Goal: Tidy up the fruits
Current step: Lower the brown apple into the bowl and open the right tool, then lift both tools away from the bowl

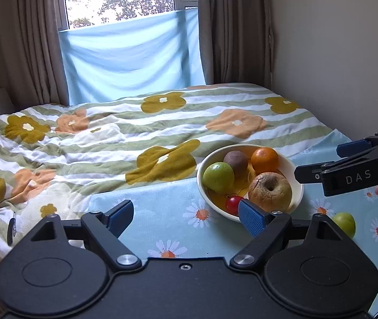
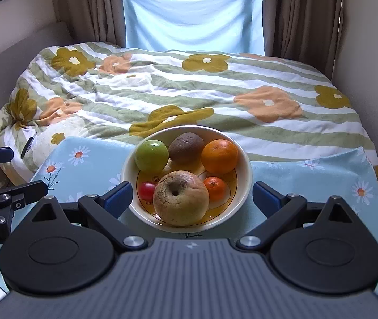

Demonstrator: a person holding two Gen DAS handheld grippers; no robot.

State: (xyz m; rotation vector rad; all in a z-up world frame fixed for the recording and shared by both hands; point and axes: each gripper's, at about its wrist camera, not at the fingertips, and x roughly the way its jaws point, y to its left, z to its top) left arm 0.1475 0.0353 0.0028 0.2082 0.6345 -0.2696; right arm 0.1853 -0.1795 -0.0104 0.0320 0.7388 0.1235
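- One green apple (image 1: 344, 223) is left outside the bowl (image 1: 296, 194), on the daisy cloth (image 1: 162, 212) just right of it.
- It is seen near the right gripper (image 1: 319, 162) (the closer one); the left gripper (image 1: 186, 220) is farther.
- Both sets of jaws are spread wide, nothing held.
- The bowl's rim is judged the only obstacle.

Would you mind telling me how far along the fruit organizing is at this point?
Mostly done: the bowl holds a green apple, brown fruit, orange, small orange, red fruit and wrinkled apple. Nothing is in hand; both claws, left and right, are open. One loose green fruit remains on the cloth.
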